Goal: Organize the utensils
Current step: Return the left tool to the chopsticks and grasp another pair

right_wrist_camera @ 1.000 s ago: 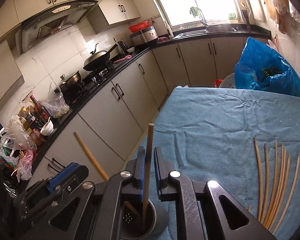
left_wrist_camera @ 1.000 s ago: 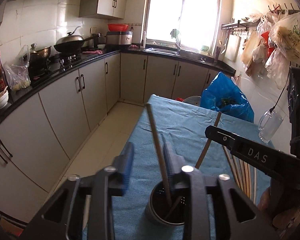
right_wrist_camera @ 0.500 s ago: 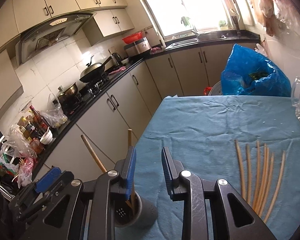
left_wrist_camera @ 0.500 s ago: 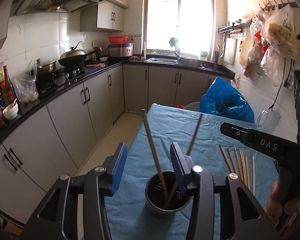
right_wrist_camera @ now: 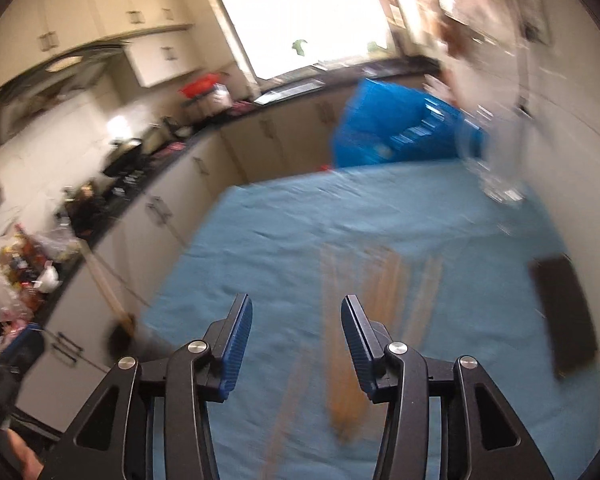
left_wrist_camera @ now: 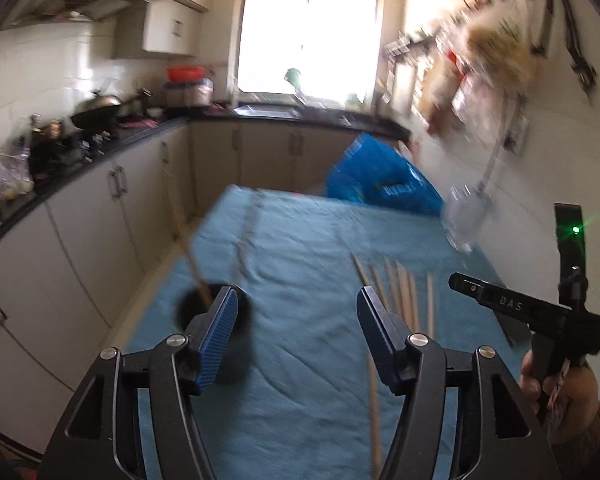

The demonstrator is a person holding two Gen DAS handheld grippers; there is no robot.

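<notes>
Honestly, both the left gripper (left_wrist_camera: 294, 330) and right gripper (right_wrist_camera: 296, 340) have jaws opening, nothing between them. Chopsticks (left_wrist_camera: 396, 286) lie loose on the cloth (left_wrist_camera: 300, 240), well right of the cup (left_wrist_camera: 188, 308) (already holding some). Risks: grabbing several sticks together, or tipping the cup.

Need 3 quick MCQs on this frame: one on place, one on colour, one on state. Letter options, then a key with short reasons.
1. Where do the loose chopsticks lie relative to the holder cup in the left wrist view?
A. Inside it
B. To its right on the cloth
C. On the kitchen counter

2. What colour is the table cloth?
A. Red
B. White
C. Blue

3. What is between the jaws of the left gripper?
A. Nothing
B. A chopstick
C. A glass mug

Key: 1 B, the sticks lie spread flat to the right of the cup. 2 C, the cloth covering the table is blue. 3 A, the jaws are opening with only cloth seen between them.
</notes>
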